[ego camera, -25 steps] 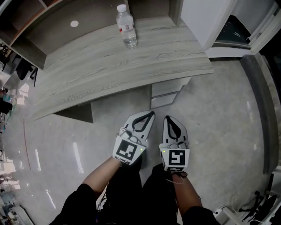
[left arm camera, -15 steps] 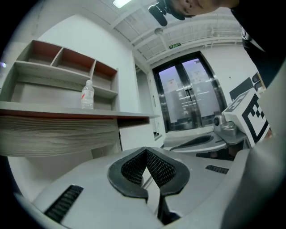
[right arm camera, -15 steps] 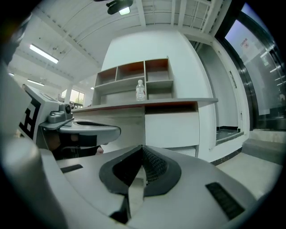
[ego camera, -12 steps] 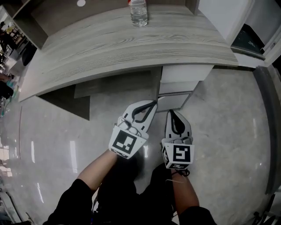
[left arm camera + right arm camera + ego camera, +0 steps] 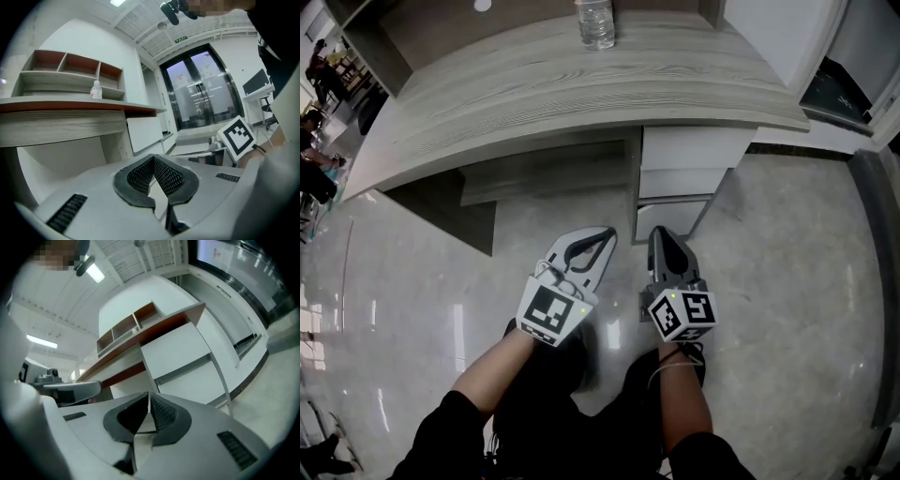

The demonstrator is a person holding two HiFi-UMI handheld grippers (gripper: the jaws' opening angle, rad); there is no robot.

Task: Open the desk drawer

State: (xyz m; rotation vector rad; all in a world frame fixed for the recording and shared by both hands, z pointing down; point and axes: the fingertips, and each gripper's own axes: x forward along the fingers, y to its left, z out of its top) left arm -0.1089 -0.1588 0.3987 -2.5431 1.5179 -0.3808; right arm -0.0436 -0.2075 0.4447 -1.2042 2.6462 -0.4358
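Where the frame of 1 second ago showed only a sliver of the drawers [image 5: 682,174], 3 white fronts now show stacked under the right end of the surface [image 5: 581,94], just above picture centre. The surface has slid toward the top of the frame. Both grippers sit lower in the picture than before. The cube on the right gripper [image 5: 659,232] has rolled and now shows corner-on.

The left gripper [image 5: 608,233] has its jaws pressed together with nothing between them, as its own view [image 5: 153,158] shows. The right gripper's jaws [image 5: 148,395] are likewise closed and empty. That matches both earlier frames.

The water bottle [image 5: 597,23] is cut off by the top edge, only its lower body showing. In the left gripper view it is a small blur on the surface [image 5: 96,89]. No handle on any drawer front can be made out. The lowest front lies close above the right gripper's tip in the head view, and whether they touch cannot be told. The person's arms run out of the bottom edge.

The surface's curved front edge overhangs the drawers. Bare glossy floor [image 5: 787,281] spreads to the right and left of the grippers. A shadowed knee space opens left of the drawers.
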